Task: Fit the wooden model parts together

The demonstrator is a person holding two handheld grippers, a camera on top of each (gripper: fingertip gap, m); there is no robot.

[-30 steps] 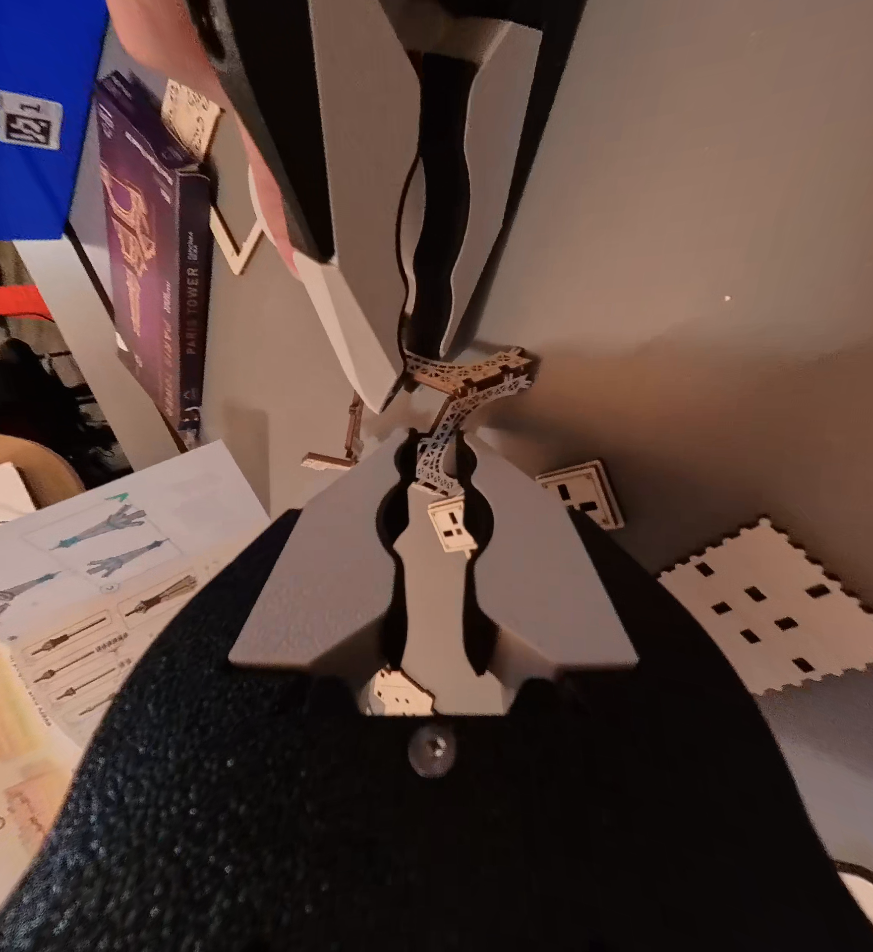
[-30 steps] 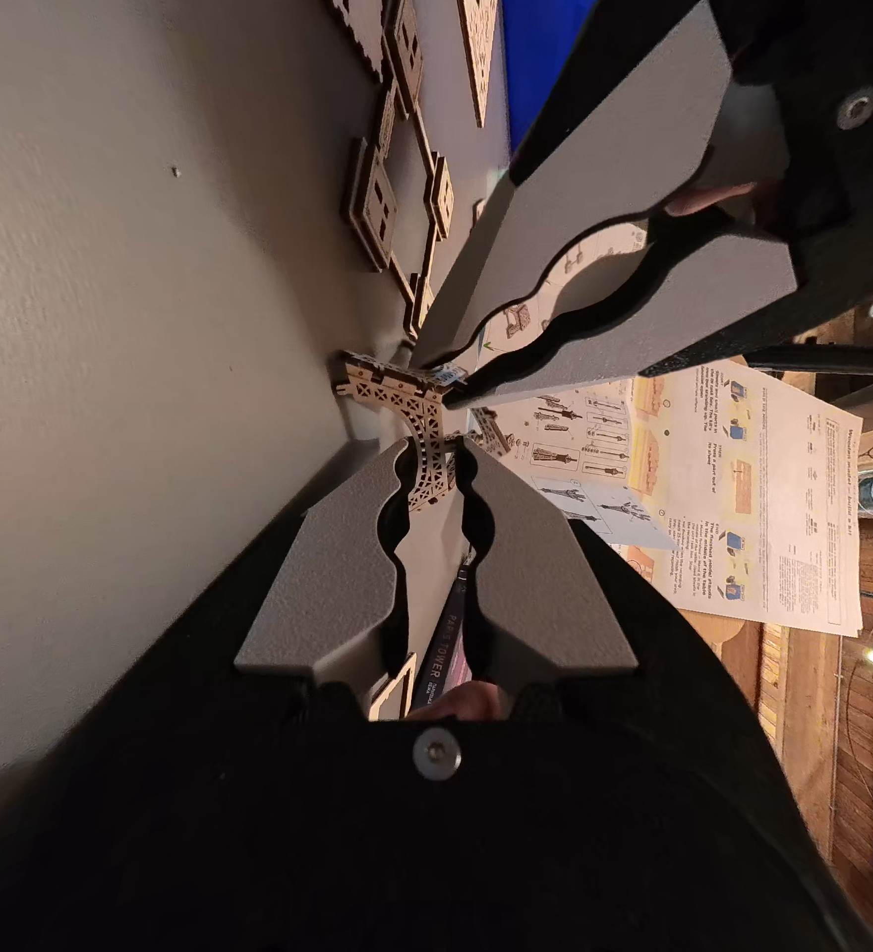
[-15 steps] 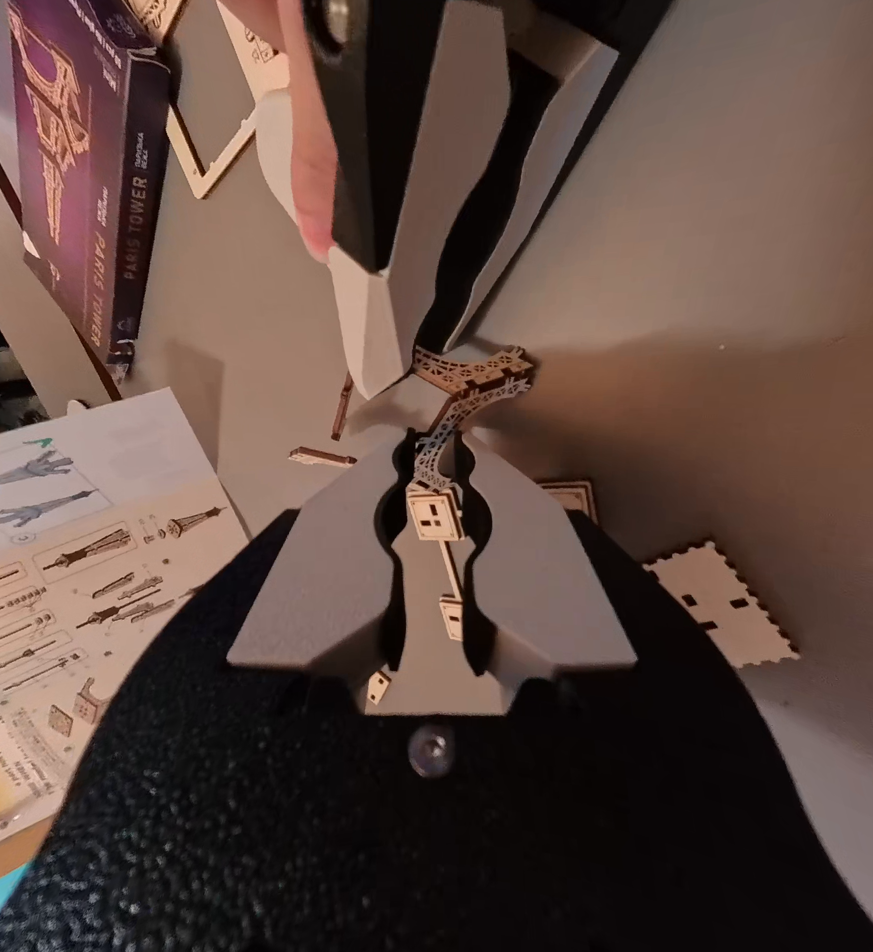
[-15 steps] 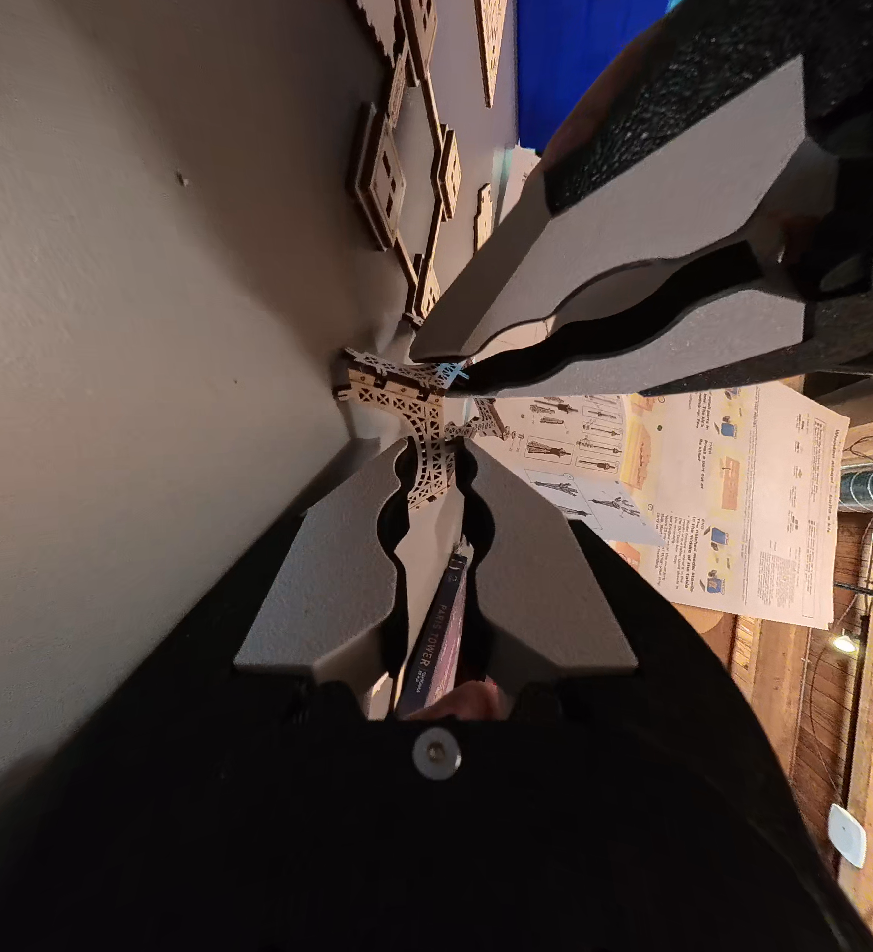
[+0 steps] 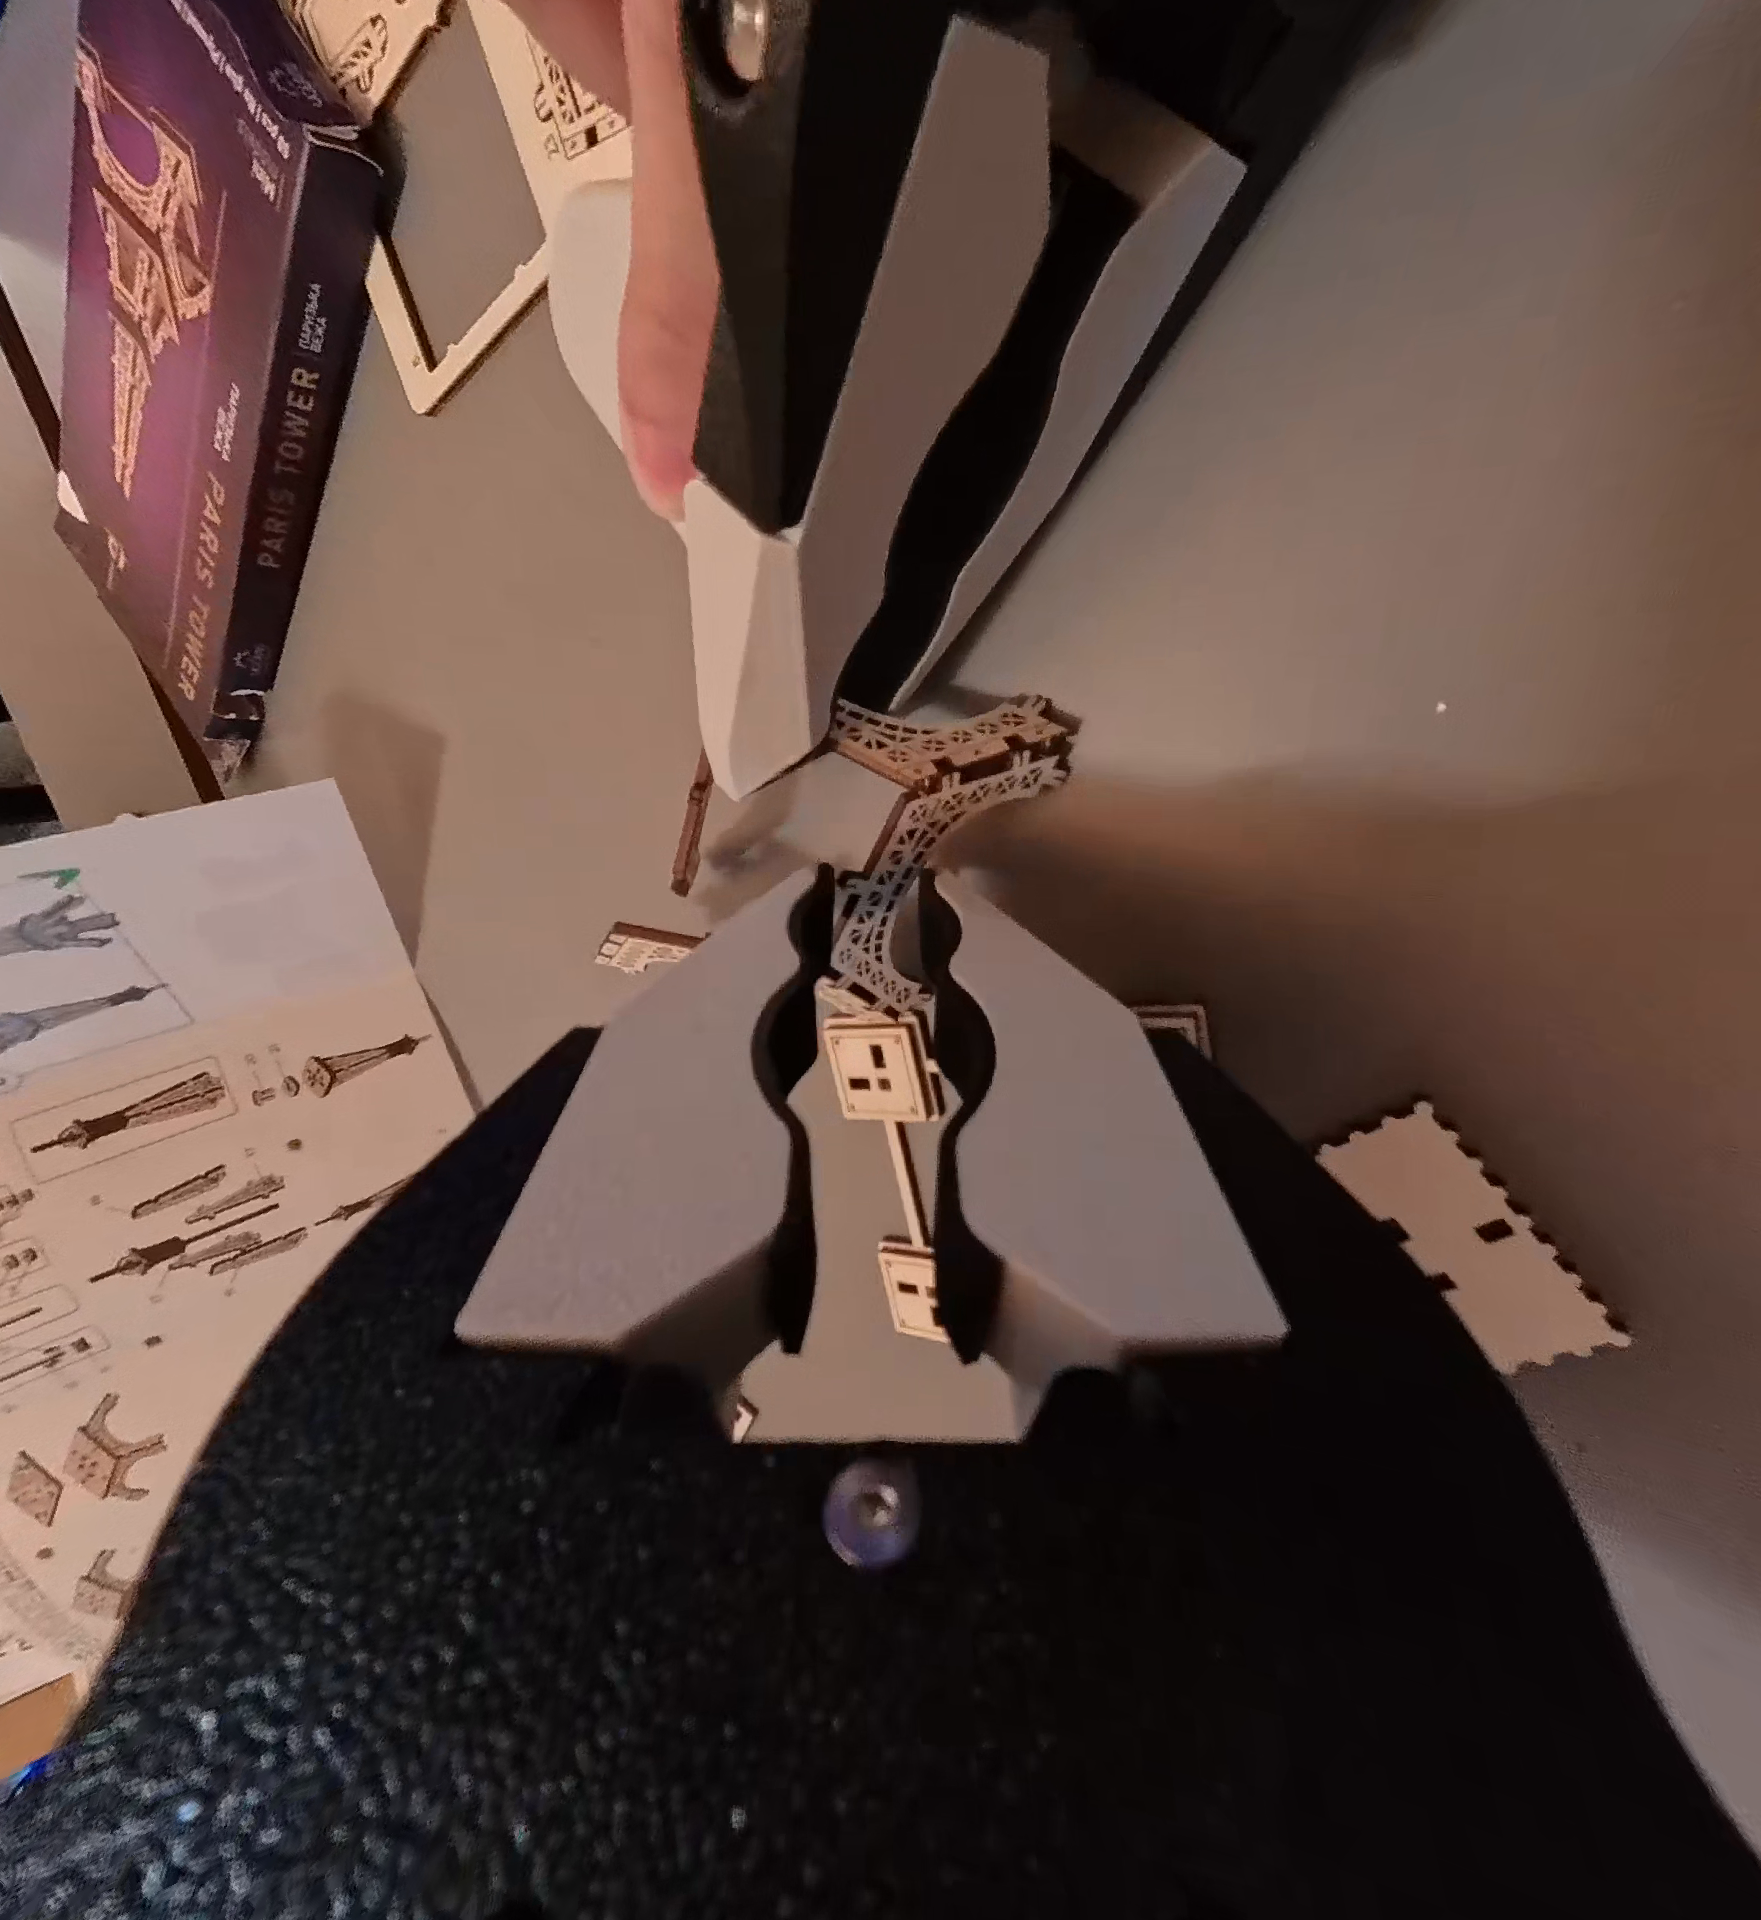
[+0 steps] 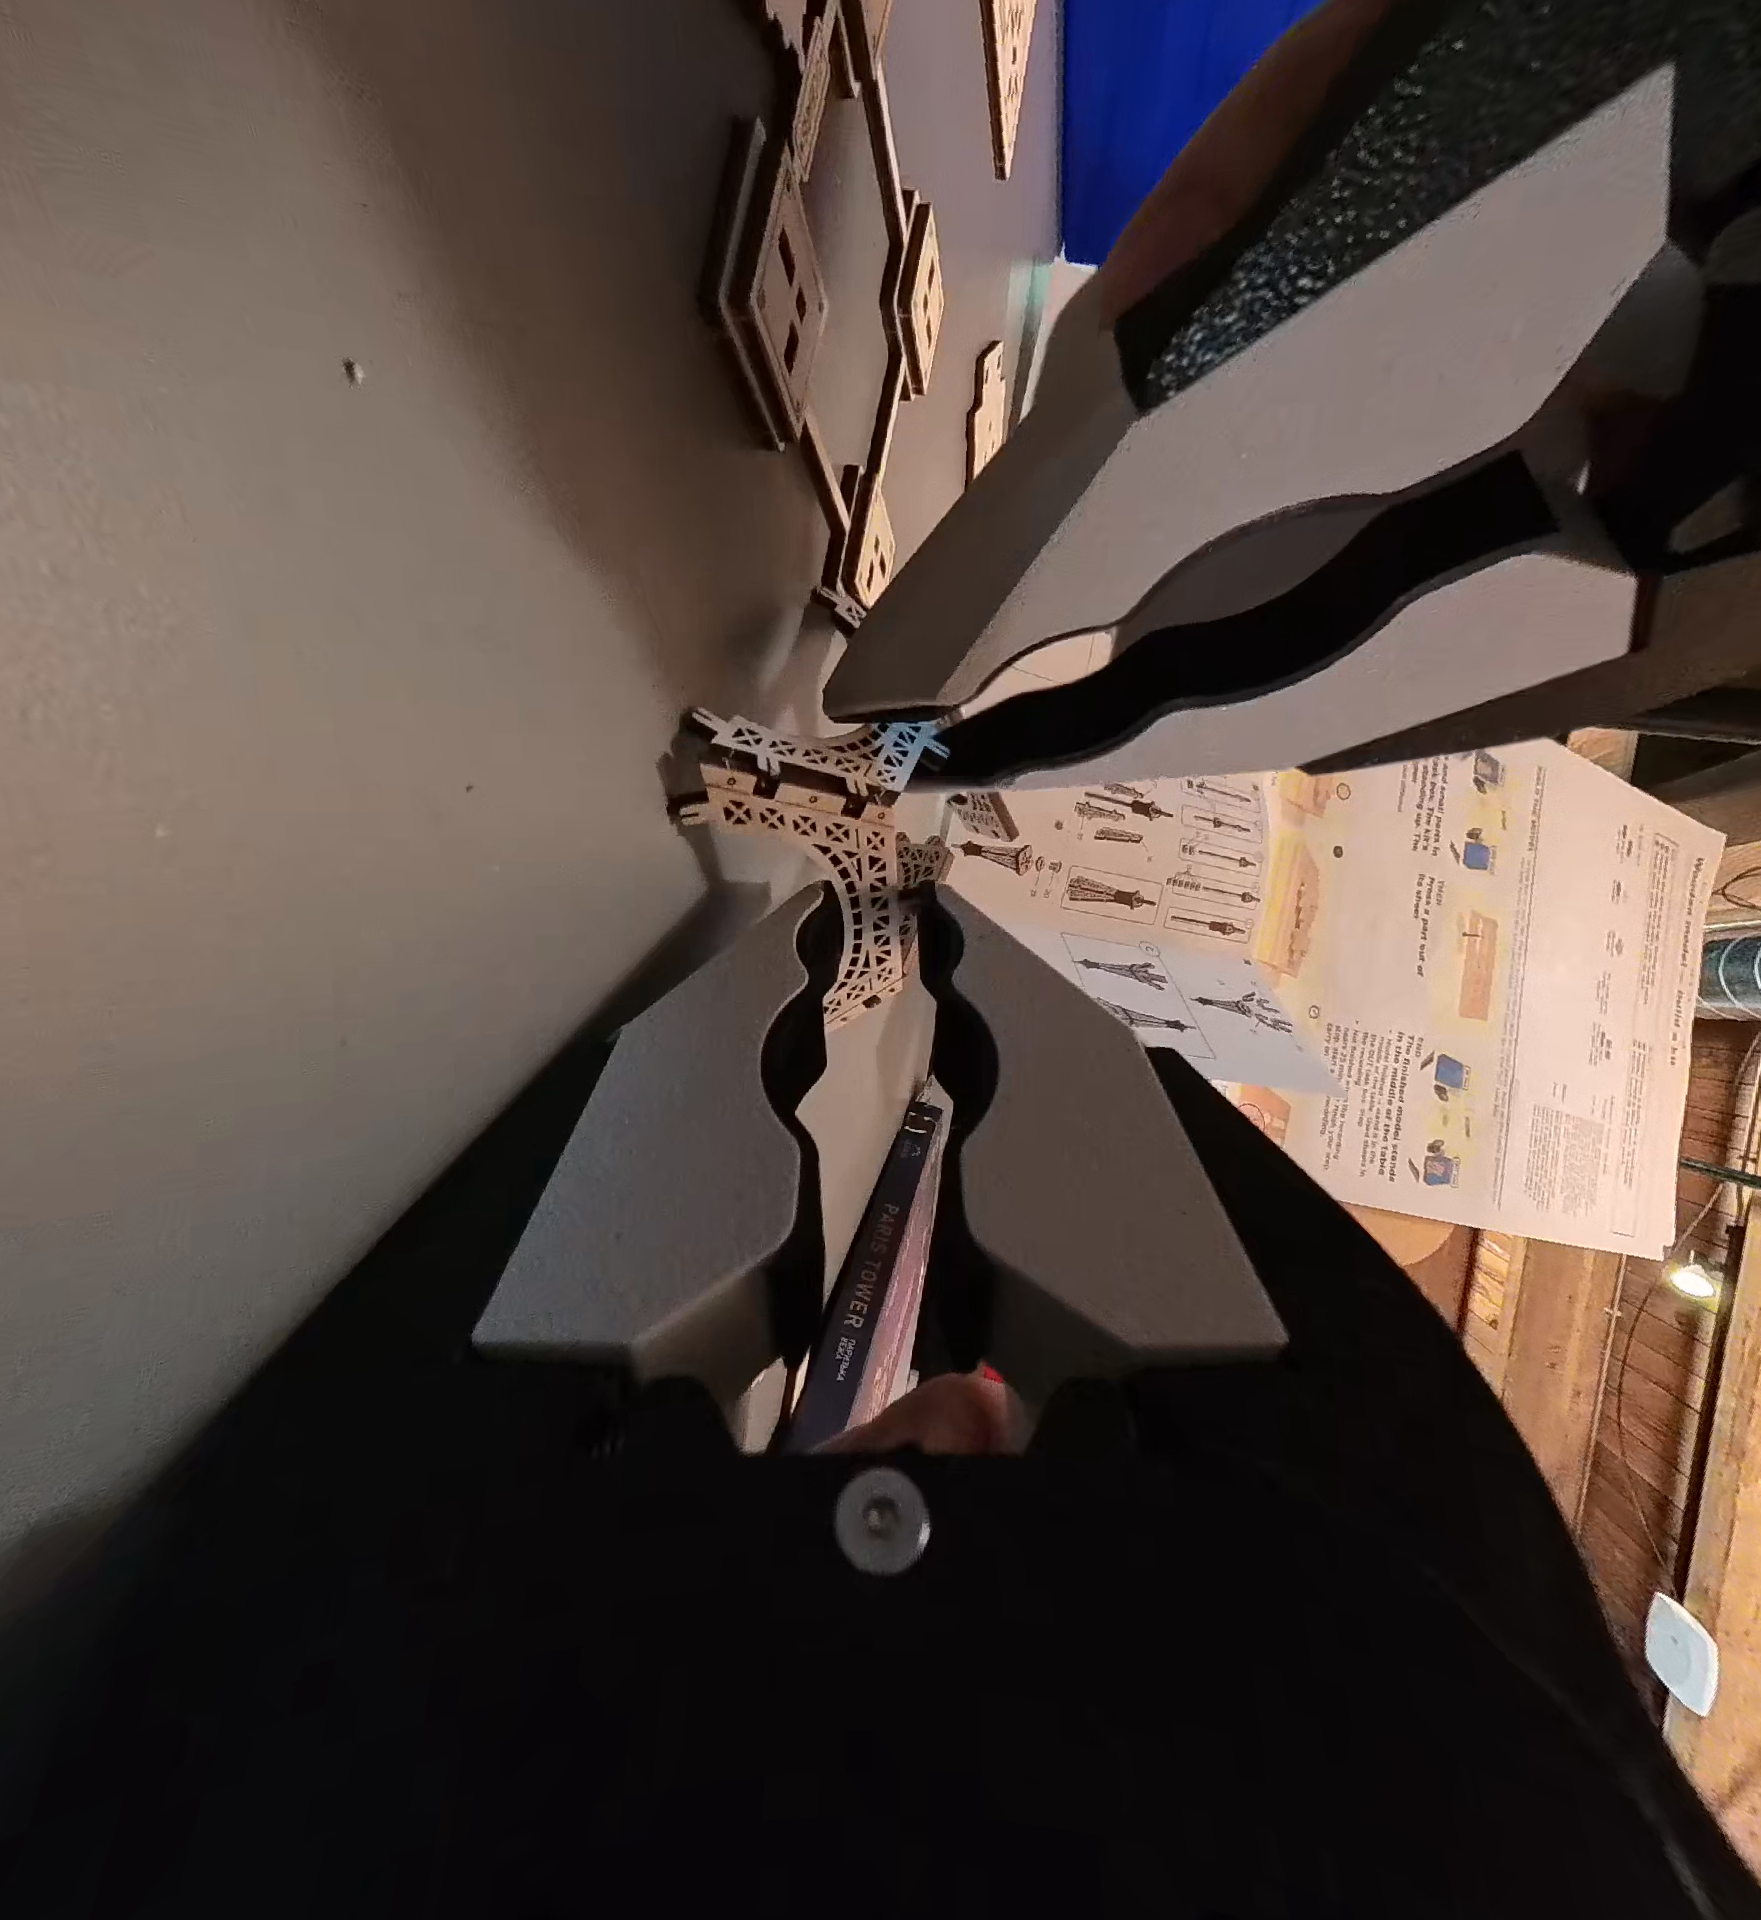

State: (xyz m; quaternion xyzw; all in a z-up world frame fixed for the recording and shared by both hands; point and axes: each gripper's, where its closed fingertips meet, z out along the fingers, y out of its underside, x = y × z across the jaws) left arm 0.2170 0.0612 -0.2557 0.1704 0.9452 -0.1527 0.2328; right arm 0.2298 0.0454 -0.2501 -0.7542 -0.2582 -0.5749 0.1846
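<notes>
A small wooden lattice model piece (image 5: 959, 748), a platform with curved legs, hangs in the air over the grey table (image 5: 1478, 520) between both grippers. My left gripper (image 5: 878, 904) is shut on one lattice leg. My right gripper (image 5: 834, 717) comes in from above and is shut on another leg at the platform's edge. In the right wrist view the same model piece (image 6: 803, 810) shows, with my right gripper (image 6: 876, 925) shut on a curved leg and my left gripper (image 6: 923, 748) pinching a leg from the upper right.
A purple kit box (image 5: 201, 416) lies at the left with an instruction sheet (image 5: 128, 1091) below it. Loose wooden parts lie on the table: a square slotted piece (image 5: 876, 1070), a toothed plate (image 5: 1468, 1257) and an empty frame (image 5: 460, 301). More wooden parts (image 6: 782, 281) show in the right wrist view. Both grippers' tips are close together, under 4 cm apart. From the left gripper's tips to the toothed plate (image 5: 1468, 1257) is close to 11 cm.
Both grippers keep their hold on the model piece. The pair has shifted over the table, and the right gripper has swung to a steeper angle in the left wrist view.
</notes>
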